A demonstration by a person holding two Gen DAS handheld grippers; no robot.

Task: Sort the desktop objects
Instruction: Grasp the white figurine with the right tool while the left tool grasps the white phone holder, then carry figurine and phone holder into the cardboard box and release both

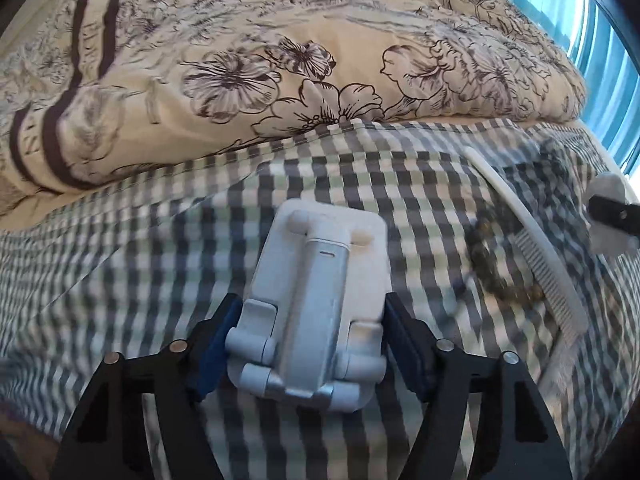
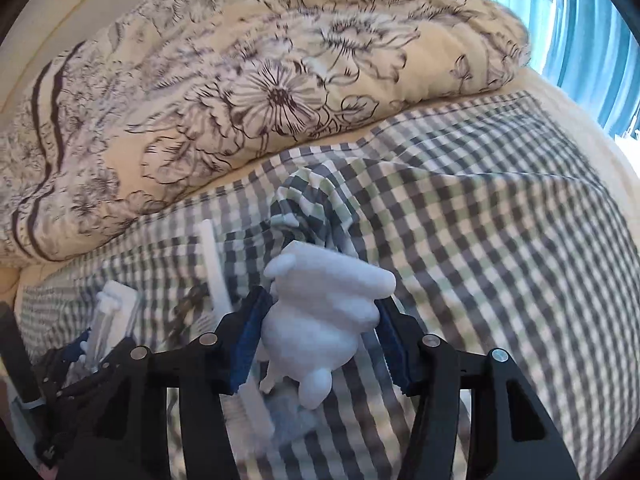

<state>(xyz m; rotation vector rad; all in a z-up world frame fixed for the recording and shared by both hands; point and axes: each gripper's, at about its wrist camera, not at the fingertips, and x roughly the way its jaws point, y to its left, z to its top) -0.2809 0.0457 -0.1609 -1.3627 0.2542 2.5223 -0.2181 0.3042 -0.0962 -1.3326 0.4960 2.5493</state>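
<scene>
A folded white phone stand (image 1: 316, 308) is pinched between the blue pads of the left gripper (image 1: 314, 344), above the checked sheet (image 1: 160, 248). To that gripper's right, a white comb (image 1: 528, 240) is seen lying beside a dark bead bracelet (image 1: 492, 264). A white figurine (image 2: 324, 320) is clamped between the pads of the right gripper (image 2: 320, 344). A floral duvet (image 2: 240, 100) is bunched ahead of both grippers.

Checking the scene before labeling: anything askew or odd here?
Mostly fine. The checked sheet is bunched into a raised fold just behind the white figurine in the right gripper. Nothing spilled or visibly damaged; motion blur hides detail on the comb and beads.
</scene>
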